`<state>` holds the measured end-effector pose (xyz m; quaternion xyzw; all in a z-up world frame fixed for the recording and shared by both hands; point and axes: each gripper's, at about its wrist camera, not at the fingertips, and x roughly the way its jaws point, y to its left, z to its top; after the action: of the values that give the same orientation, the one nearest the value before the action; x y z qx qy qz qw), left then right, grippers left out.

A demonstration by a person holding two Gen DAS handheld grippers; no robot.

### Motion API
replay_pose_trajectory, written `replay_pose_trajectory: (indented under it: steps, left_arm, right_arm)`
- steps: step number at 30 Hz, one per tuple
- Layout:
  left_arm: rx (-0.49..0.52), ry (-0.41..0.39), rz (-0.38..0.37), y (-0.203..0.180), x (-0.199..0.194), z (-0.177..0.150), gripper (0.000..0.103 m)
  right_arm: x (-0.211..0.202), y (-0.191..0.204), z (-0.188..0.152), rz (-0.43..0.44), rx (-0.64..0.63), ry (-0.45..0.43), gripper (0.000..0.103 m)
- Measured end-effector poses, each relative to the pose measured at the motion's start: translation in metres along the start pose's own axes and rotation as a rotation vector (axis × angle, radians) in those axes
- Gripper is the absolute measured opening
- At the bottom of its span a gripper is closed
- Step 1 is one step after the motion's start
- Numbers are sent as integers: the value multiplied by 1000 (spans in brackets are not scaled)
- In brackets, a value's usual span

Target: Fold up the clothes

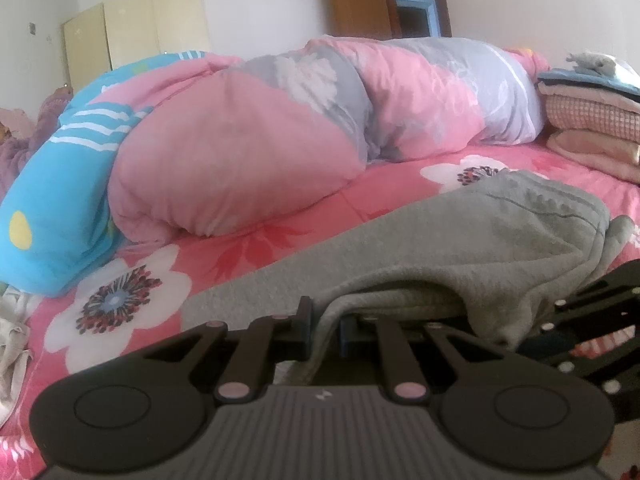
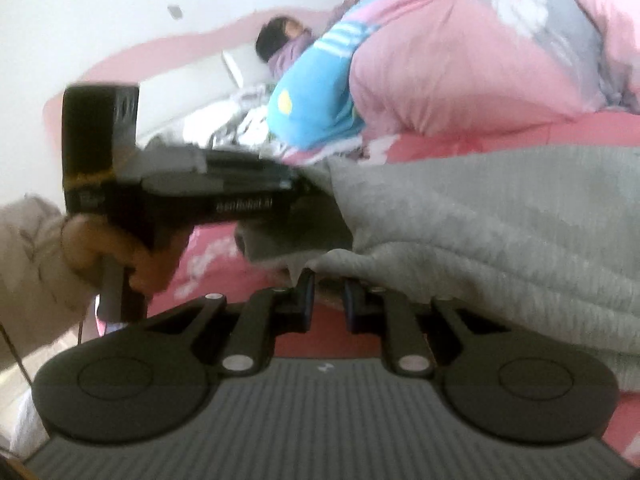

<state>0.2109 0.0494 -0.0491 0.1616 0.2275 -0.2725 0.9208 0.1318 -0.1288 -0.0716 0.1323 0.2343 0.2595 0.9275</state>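
Note:
A grey sweat garment [image 1: 440,248] lies spread on the pink flowered bed sheet [image 1: 132,300]. My left gripper [image 1: 326,316] is shut on its near edge, and the cloth droops between and over the two fingers. In the right wrist view the same garment [image 2: 500,220] fills the right side. My right gripper [image 2: 329,280] has its jaws nearly together, with the tips pinching the garment's lifted hem and red sheet showing behind the gap. The left gripper's body [image 2: 224,196] reaches in from the left, held by a hand [image 2: 112,248]; its tips are hidden under the cloth.
A rolled pink, grey and blue quilt [image 1: 240,140] runs across the bed behind the garment. A stack of folded clothes [image 1: 592,120] sits at the far right. A person [image 2: 280,40] lies at the head of the bed. A cream wardrobe [image 1: 132,28] stands by the wall.

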Motion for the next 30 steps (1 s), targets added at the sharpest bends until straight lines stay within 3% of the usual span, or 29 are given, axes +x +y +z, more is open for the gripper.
replay_pose_trajectory:
  steps: [7,17,25,30]
  left_arm:
    - [-5,-22,-8,-1,-6,-3,11]
    - [-53,-56,-42,0,-14,-18,10]
    - [9,-14,-25,-10,-13,-46,10]
    - [66,-6,-8,-15,-13,-56,10]
  right_arm:
    - [14,-14,11,47,143,-67,14]
    - [49,-36,-4,-180,426,-93,14]
    - [38,-36,-16,-246,501,-175,14]
    - [11,-33,-20,-248,476,-120,19]
